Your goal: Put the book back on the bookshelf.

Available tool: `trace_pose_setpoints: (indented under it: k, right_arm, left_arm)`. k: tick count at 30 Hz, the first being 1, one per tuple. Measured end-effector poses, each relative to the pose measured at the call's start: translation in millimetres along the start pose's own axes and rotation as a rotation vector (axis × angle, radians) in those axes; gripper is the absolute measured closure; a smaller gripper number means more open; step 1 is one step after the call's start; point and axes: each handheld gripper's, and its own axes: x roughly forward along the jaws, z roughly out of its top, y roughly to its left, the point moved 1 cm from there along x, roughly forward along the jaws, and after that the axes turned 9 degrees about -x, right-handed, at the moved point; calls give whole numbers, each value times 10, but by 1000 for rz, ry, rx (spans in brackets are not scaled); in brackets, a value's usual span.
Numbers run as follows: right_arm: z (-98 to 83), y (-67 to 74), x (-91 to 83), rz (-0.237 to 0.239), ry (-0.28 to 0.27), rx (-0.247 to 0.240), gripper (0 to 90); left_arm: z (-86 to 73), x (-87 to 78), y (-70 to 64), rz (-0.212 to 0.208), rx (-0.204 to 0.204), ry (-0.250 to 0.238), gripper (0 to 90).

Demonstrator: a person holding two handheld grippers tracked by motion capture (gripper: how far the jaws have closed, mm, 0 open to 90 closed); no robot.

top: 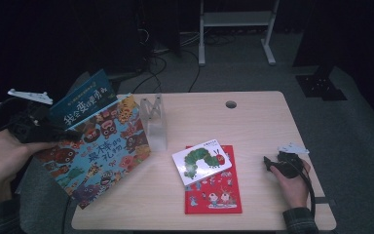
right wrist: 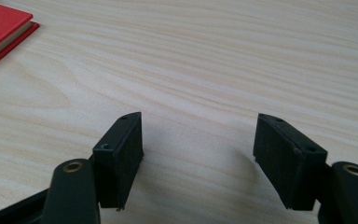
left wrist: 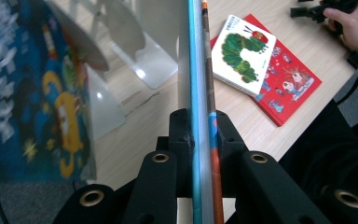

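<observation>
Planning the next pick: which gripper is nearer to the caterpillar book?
Right. The right gripper rests open on the table just right of the caterpillar book, which lies on the red book. The left gripper is off the table's left edge, clamping two picture books.

We read large white Chinese characters, 我会变勇敢, on the cover of the blue book (top: 83, 101), with a smaller line of print above them too small for us to make out. On the colourful monster book (top: 97, 151) below it, pale characters stood in two rows; we made out 最 and 礼物, the rest unclear. The caterpillar book (top: 202, 161) carried a small line of print near its top edge, too tiny to read. On the red book (top: 214, 195) we found no legible writing.
</observation>
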Motion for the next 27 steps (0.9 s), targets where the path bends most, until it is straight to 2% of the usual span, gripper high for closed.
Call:
trace_pose_setpoints:
  k: [12, 16, 21, 27]
  right_arm:
    - [0, -3, 0, -1, 1, 0, 319]
    - [1, -4, 1, -2, 1, 2, 319]
    - [1, -6, 2, -5, 1, 1, 320]
    - [2, -8, 3, -4, 2, 1, 319]
  left_arm:
    - [-236, -208, 271, 65, -91, -29, 806]
    - [-263, -237, 335, 85, -116, -39, 806]
    - [-265, -256, 370, 98, -128, -41, 806]
    - [-232, -207, 416, 125, -149, -46, 806]
